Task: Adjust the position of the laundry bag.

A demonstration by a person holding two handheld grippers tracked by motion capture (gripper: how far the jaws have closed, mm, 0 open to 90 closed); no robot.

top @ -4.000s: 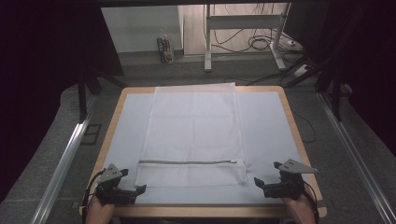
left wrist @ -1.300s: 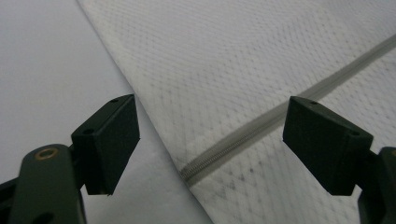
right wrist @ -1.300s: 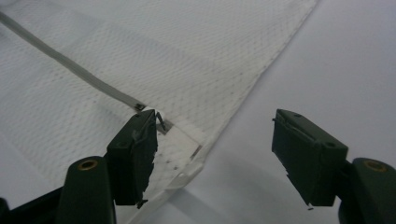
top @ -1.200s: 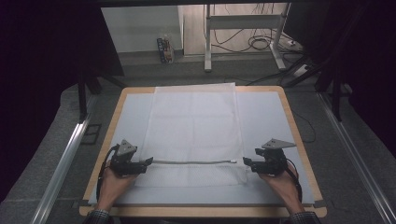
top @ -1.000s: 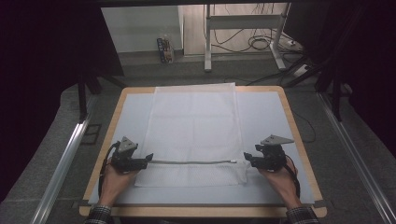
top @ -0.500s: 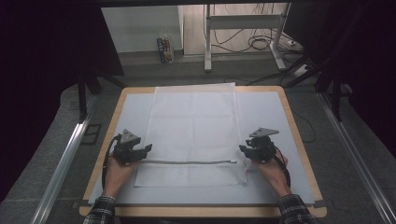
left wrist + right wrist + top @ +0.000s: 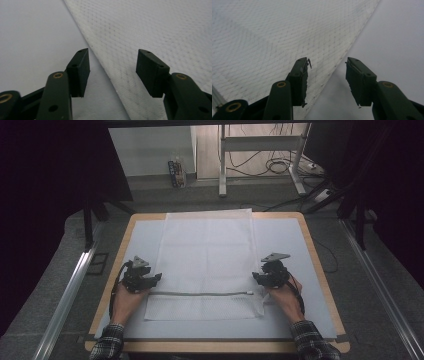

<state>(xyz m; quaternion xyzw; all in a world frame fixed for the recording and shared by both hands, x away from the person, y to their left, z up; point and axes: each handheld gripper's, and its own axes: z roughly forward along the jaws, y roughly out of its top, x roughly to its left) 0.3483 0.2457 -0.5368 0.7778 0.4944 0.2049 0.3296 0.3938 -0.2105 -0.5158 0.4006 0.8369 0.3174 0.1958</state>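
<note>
White mesh bag [image 7: 207, 255] lies flat on the pale mat [image 7: 285, 245], centred, long axis running 12 to 6 in the high view. Its grey zipper [image 7: 200, 294] crosses it near the 6 o'clock end, running 9 to 3, pull tab at the 3 o'clock end. Far edge of the bag reaches the mat's 12 o'clock border.

I have the left gripper [image 7: 156, 279] at the bag's 9 o'clock edge, just above the zipper line. In the left gripper view [image 7: 112, 71] its jaws stand half apart, straddling the bag's edge, pads clear of the cloth, nothing pinched. They have just been closing.

My right gripper [image 7: 256, 277] sits at the 3 o'clock edge, near the zipper pull. In the right gripper view [image 7: 327, 80] the jaws also stand half apart over the bag's edge, one over mesh, one over bare mat, gripping nothing. They have just been opening.

Outward: mat on a wood-rimmed table [image 7: 320, 270], grey carpet floor [image 7: 65, 270] around it, metal rails [image 7: 70, 290] at 9 and 3. At 12, a white wall panel [image 7: 150, 150], a metal stand [image 7: 260, 155] with loose cables [image 7: 280, 167], a small item on the floor [image 7: 176, 172]. Dark curtains at both sides. Plaid sleeves [image 7: 107, 345] at 6.
</note>
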